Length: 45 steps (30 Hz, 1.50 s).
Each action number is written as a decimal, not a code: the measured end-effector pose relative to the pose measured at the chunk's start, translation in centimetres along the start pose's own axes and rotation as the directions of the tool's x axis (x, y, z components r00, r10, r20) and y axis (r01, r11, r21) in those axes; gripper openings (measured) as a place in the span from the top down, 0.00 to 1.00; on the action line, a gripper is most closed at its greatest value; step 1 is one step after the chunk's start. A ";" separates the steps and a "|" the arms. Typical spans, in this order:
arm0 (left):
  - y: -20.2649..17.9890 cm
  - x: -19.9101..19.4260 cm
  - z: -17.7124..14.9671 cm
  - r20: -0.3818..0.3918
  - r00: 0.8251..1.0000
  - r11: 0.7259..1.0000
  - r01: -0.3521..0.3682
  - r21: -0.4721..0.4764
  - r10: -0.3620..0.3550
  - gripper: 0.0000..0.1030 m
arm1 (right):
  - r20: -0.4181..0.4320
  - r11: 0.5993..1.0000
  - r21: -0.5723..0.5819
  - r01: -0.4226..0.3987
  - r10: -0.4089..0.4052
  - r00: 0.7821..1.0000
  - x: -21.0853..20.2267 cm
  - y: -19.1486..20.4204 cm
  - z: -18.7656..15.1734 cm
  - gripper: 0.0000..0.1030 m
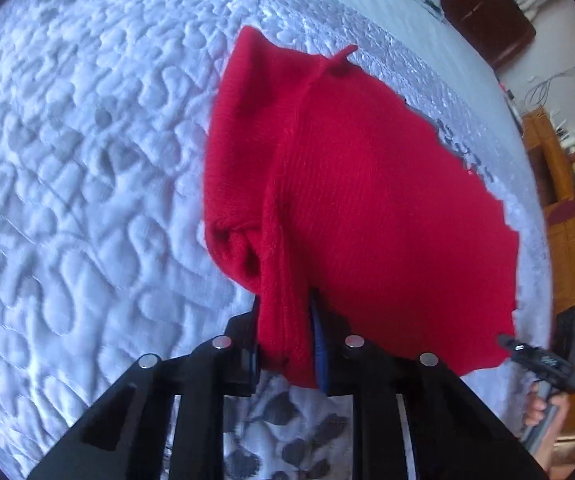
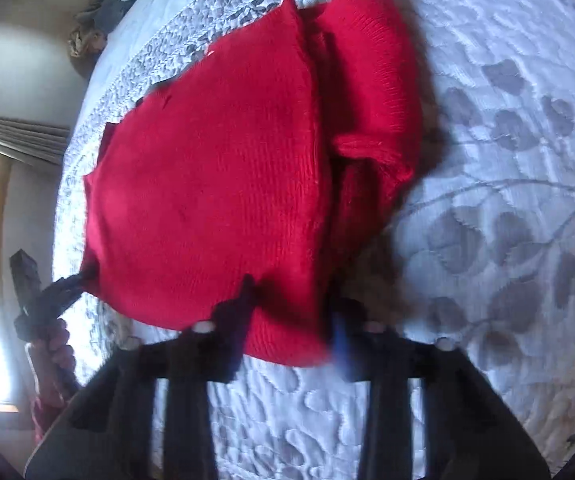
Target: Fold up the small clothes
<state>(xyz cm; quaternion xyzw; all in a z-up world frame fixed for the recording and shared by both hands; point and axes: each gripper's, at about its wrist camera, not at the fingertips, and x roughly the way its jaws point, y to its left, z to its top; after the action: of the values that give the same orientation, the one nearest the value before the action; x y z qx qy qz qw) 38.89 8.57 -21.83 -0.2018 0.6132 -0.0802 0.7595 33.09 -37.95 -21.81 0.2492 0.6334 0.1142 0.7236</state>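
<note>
The red knit garment [image 1: 367,208] hangs lifted above the quilted bed [image 1: 87,160], one sleeve folded along its side (seam ridge showing). The left tongs [image 1: 285,344] pinch one near corner; the right tongs [image 2: 291,336] pinch the other, both pressed on cloth.

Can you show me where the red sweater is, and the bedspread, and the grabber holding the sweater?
red sweater [image 1: 367,208]: left wrist view, middle of the knitted front.
bedspread [image 1: 87,160]: left wrist view, bare quilted part.
left gripper [image 1: 287,344]: left wrist view, between its jaws, shut on the sweater's edge.
</note>
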 end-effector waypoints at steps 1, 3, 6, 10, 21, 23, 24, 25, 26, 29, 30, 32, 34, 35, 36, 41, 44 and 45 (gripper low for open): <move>-0.1 0.0 0.0 0.001 1.000 1.000 -0.004 -0.010 0.004 0.83 | -0.003 1.000 0.004 -0.001 0.001 1.000 0.2 -0.1 0.1 0.88; -0.3 -0.4 -0.1 0.010 1.000 1.000 -0.014 -0.017 0.014 0.84 | 0.001 1.000 0.021 -0.016 0.016 1.000 -0.2 -0.4 0.2 0.90; -0.2 -1.9 -0.8 0.031 0.999 1.000 -0.007 -0.026 0.008 0.85 | 0.026 0.999 0.015 -0.036 0.035 0.999 -1.9 -0.2 -0.2 0.91; -0.7 -4.4 -2.3 0.050 0.999 1.000 0.018 -0.001 -0.018 0.85 | 0.048 0.999 -0.035 -0.027 0.028 0.998 -5.1 0.5 -1.2 0.91; -0.5 -9.4 -12.9 0.020 0.998 0.997 0.051 0.065 -0.052 0.85 | 0.018 0.989 -0.137 0.047 -0.045 0.999 -10.5 1.7 -9.9 0.91; -0.2 -9.6 -15.2 0.010 0.998 0.997 0.059 0.055 -0.060 0.85 | 0.012 0.988 -0.143 0.055 -0.054 0.998 -11.2 1.2 -12.1 0.91; 0.1 -9.8 -16.5 0.001 0.998 0.996 0.069 0.051 -0.069 0.85 | 0.011 0.987 -0.148 0.056 -0.055 0.998 -11.3 1.1 -12.9 0.91; 0.2 -9.8 -17.5 -0.002 0.998 0.996 0.070 0.052 -0.070 0.85 | 0.010 0.987 -0.153 0.058 -0.057 0.998 -11.6 0.8 -13.8 0.91; 0.3 -9.9 -18.5 0.001 0.998 0.996 0.066 0.055 -0.066 0.85 | 0.008 0.986 -0.156 0.060 -0.060 0.998 -11.7 0.6 -14.6 0.91; 0.3 -9.7 -21.3 0.000 0.999 0.994 0.037 0.098 -0.038 0.85 | 0.006 0.988 -0.137 0.074 -0.074 0.997 -11.5 -0.6 -16.6 0.91; 0.4 -9.3 -22.0 -0.004 1.000 0.994 0.020 0.109 -0.020 0.85 | 0.004 0.990 -0.120 0.079 -0.079 0.997 -11.0 -1.1 -17.1 0.91; 0.6 -8.2 -22.6 -0.011 1.000 0.992 -0.005 0.126 0.006 0.84 | 0.006 0.989 -0.106 0.105 -0.105 0.994 -10.2 -1.9 -17.7 0.91; 1.1 -7.1 -23.0 -0.009 1.000 0.991 -0.021 0.132 0.023 0.84 | -0.004 0.987 -0.089 0.134 -0.135 0.991 -8.6 -2.7 -18.0 0.91; 1.3 -7.0 -23.1 -0.006 1.000 0.991 -0.021 0.131 0.022 0.83 | -0.009 0.984 -0.085 0.154 -0.155 0.988 -7.7 -3.0 -18.1 0.90; 1.4 -6.8 -23.2 0.002 1.000 0.990 -0.025 0.137 0.025 0.83 | -0.005 0.984 -0.073 0.165 -0.165 0.986 -6.7 -3.6 -18.2 0.90; 0.3 -6.6 -24.1 0.062 0.995 0.969 -0.094 0.226 0.082 0.81 | 0.045 0.980 -0.065 0.190 -0.188 0.981 -5.9 -3.9 -18.7 0.90; -0.1 -6.6 -24.0 0.075 0.993 0.968 -0.107 0.226 0.092 0.81 | 0.052 0.975 -0.075 0.208 -0.205 0.977 -6.0 -3.4 -19.2 0.90; -0.3 -6.7 -24.0 0.078 0.993 0.967 -0.110 0.229 0.094 0.80 | 0.050 0.975 -0.079 0.208 -0.205 0.978 -6.2 -3.3 -19.5 0.88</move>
<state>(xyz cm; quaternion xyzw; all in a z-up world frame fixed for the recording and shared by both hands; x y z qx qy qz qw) 14.22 5.76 -19.66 -0.0820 0.5836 -0.1057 0.8010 12.58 -39.51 -19.60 0.1539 0.6354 0.0595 0.7544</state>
